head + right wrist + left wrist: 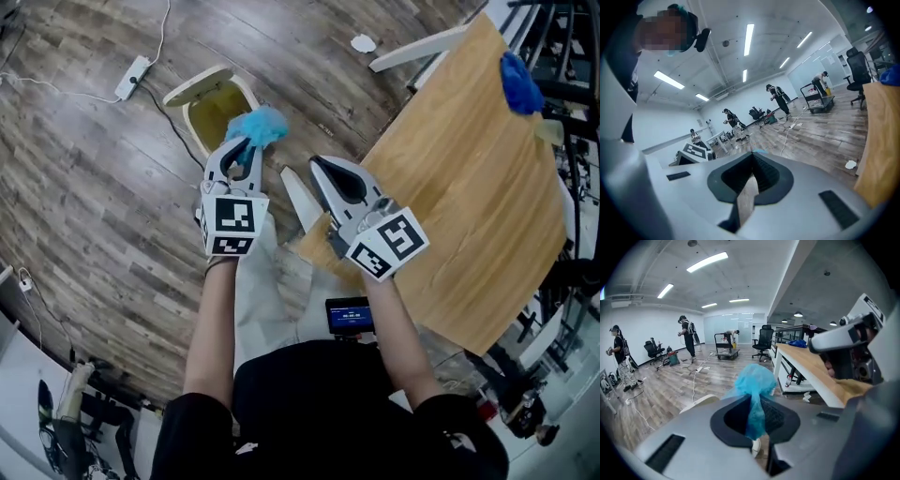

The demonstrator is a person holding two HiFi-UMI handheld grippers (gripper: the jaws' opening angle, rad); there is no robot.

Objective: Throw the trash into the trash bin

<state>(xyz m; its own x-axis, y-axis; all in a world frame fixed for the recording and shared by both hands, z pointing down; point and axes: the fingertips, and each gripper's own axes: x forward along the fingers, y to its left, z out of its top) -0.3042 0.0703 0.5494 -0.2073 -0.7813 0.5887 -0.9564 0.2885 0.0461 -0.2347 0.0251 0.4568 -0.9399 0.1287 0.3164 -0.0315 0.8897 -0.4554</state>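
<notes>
The left gripper [246,148] has its jaws closed on the blue trash [258,124], a crumpled wad held in the air that the head view shows over the rim of the open trash bin [208,108], which stands on the grey-brown plank floor [94,187]. The right gripper [315,165] has its jaws together with nothing in them, at the corner of the light wooden table [469,169]. A white power strip [132,77] and a paper scrap [363,43] lie on the floor, and the room is large, with white walls and ceiling lights [707,261].
</notes>
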